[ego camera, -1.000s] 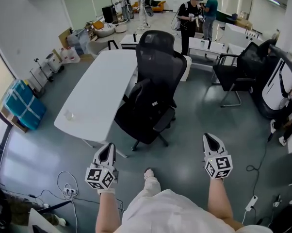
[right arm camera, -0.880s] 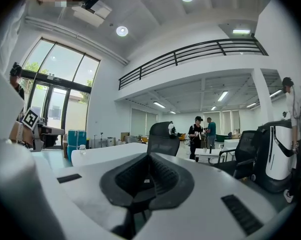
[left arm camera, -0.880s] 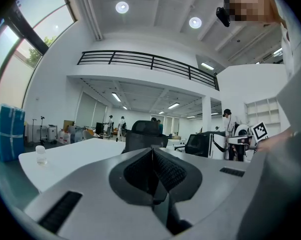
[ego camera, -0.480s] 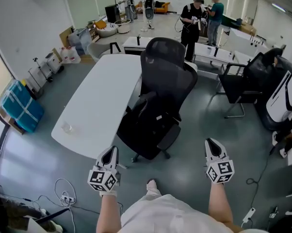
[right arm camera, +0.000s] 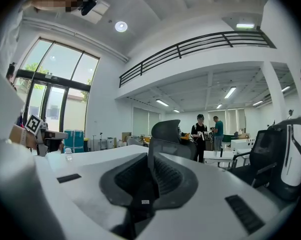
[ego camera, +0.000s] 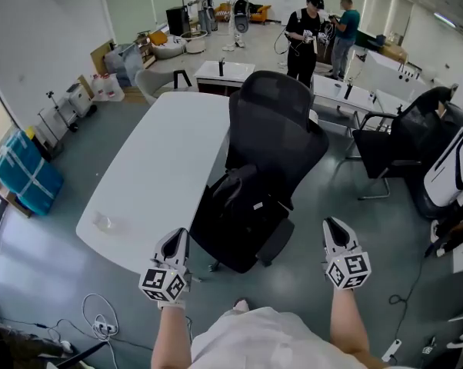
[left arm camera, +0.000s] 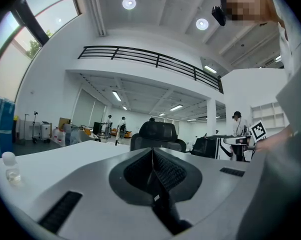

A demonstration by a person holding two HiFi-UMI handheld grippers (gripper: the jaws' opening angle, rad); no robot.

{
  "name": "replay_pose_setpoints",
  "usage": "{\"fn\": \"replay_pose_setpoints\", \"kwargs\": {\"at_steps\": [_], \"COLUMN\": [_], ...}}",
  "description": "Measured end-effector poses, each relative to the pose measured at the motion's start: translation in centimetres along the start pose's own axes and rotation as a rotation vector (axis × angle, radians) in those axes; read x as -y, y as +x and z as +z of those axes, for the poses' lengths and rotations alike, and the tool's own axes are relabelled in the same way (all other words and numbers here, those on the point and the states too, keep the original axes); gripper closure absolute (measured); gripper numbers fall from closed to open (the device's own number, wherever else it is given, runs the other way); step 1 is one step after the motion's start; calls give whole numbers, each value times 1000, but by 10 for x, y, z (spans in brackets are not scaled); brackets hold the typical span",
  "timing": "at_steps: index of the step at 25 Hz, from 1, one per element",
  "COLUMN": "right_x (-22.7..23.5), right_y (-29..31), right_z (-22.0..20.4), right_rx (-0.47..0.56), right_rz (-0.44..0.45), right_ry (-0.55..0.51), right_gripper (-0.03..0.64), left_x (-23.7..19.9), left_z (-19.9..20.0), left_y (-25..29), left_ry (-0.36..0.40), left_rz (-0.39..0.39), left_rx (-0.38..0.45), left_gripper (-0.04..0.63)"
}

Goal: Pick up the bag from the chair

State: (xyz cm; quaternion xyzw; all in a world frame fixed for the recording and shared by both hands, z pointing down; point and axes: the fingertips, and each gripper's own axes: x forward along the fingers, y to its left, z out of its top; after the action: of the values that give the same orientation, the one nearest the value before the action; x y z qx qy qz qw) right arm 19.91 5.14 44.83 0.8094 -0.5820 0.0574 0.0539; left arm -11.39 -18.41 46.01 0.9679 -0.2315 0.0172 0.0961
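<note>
**A:** Jaws?
**B:** Left gripper (left arm camera: 151, 159): pads pressed together, nothing between them. Right gripper (right arm camera: 148, 176): same, closed and empty.
**A:** Bag?
**B:** The black bag (ego camera: 243, 206) is on the seat of the black office chair (ego camera: 278, 121), slumped against the backrest. The chair stands just beside the white table (ego camera: 154, 152). Both grippers are low in front of the person, one on each side, well short of the bag.
**A:** What changed in the last second?
**B:** Chair and bag sit larger and lower in the head view, so the person has walked closer. Grippers keep the same pose, with no reach.
**A:** Meaning?
**B:** Still the approach. My read: close the gap, open one pair of jaws, and go for what looks like a handle loop on top of the bag. The chair may roll if nudged.
</note>
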Motion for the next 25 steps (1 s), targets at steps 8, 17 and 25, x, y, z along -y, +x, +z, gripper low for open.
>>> {"fn": "replay_pose_setpoints", "kwargs": {"at_steps": [8,17,25], "right_x": [-7,-10,-27], "right_y": [58,155,239], "right_z": [0,-23,-41], "right_rx": [-38,-121,-181], "right_rz": [100,326,613], "right_ry": [-46,-130,-305], "right_gripper": [532,511,465], "left_x": [-14,-33,-26], "left_z": [-9,-30,-39], "left_y": [26,56,104], "left_ry": [-9,-57,-117], "left_rz": [9,138,257], "left_rx": [-7,-26,4], "left_gripper": [569,569,569]}}
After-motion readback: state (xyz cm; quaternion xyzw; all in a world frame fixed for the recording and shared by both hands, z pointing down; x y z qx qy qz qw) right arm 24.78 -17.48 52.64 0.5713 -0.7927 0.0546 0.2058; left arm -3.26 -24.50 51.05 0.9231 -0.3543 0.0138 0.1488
